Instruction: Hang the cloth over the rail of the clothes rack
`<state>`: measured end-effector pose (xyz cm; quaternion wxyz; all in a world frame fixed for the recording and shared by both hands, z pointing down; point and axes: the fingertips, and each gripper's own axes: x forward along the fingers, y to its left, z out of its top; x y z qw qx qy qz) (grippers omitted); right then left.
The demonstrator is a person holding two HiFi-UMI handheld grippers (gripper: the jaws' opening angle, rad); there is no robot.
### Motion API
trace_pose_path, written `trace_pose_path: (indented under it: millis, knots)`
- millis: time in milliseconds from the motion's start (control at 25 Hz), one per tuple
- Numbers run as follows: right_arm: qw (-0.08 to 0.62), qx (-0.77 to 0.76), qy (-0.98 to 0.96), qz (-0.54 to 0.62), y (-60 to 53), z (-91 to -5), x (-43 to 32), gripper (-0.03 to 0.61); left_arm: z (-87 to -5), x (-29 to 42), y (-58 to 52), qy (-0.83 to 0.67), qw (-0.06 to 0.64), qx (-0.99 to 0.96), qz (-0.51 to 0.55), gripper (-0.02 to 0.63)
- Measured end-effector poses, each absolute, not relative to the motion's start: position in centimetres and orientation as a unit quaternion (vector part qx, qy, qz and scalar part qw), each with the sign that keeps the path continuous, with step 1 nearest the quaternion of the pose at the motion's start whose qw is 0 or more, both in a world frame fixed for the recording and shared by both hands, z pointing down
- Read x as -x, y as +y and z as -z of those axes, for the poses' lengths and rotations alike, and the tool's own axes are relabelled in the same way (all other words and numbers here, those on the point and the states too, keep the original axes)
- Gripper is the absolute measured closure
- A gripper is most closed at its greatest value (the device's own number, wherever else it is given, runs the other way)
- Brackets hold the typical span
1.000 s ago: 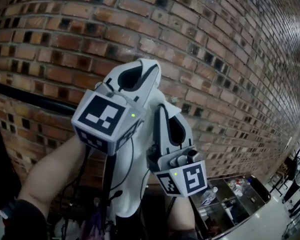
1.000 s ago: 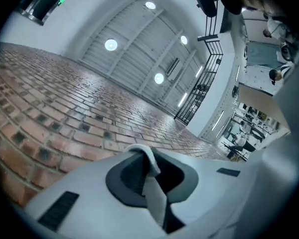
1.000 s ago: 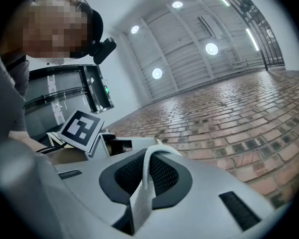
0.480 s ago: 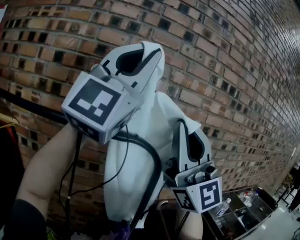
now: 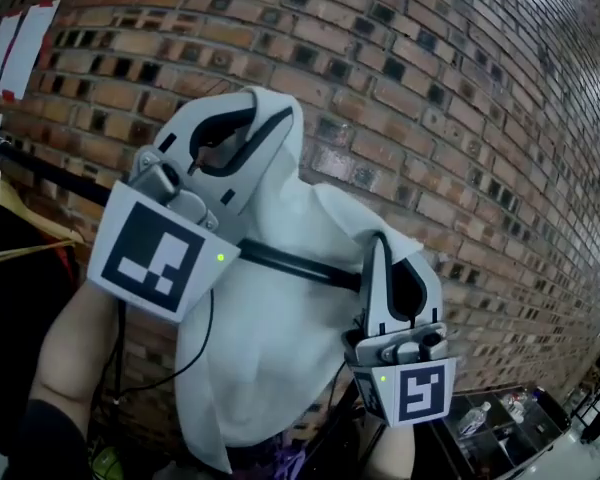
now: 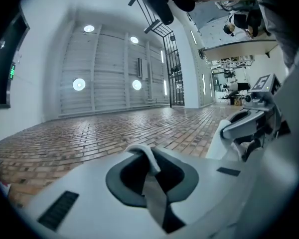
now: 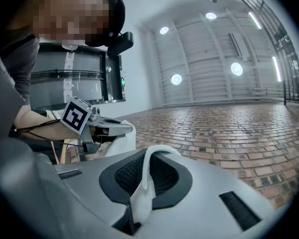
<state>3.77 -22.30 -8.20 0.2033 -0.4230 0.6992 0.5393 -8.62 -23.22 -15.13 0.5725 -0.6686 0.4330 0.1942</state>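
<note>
Cloth (image 5: pixel 270 348): white, soft matt fabric, creased.
Left gripper (image 5: pixel 242 128), right gripper (image 5: pixel 395 273): smooth matt pale-grey plastic.
Wall (image 5: pixel 450 98) behind grippers: rough brick, slight sheen.
Rail (image 5: pixel 50 166) left of left gripper: black, smooth.
Hanger (image 5: pixel 15 213) beside it: bare wood.

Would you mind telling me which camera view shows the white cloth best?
The head view: there the cloth hangs as a broad sheet, held up between the left gripper and the right gripper before the brick wall. The left gripper view and the right gripper view each show only a fold pinched between that gripper's jaws.
</note>
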Motion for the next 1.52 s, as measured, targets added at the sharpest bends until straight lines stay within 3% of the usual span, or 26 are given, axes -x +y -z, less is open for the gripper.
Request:
trace_pose_path:
  millis: [160,680,880,1160,1400,1520]
  knots:
    - [0.196,0.428,0.707,-0.528,-22.9,5.3,-1.4,0.555,13.1,13.3,-23.7,0.464,0.553,0.665,-0.192,0.571]
    - [0.370,0.393,0.680,-0.496,-18.5,3.6,-4.7,0.555,7.1,27.1,-22.9,0.466,0.484,0.701,-0.239,0.571]
    - [0.328,0.396,0.690,-0.510,-17.5,-0.2,-4.1,0.555,3.3,28.5,-21.1,0.419,0.445,0.757,-0.230,0.571]
    - [0.267,0.480,0.683,-0.482,-19.7,-6.1,-3.6,0.554,-5.5,28.7,-23.2,0.454,0.460,0.746,-0.158,0.571]
    - [0.222,0.509,0.688,-0.468,-22.7,-10.5,-3.2,0.552,-11.2,29.4,-27.8,0.455,0.376,0.791,-0.160,0.571]
    - [0.204,0.528,0.681,-0.465,-23.5,-12.5,-2.8,0.552,-12.9,29.4,-28.7,0.481,0.377,0.776,-0.157,0.571]
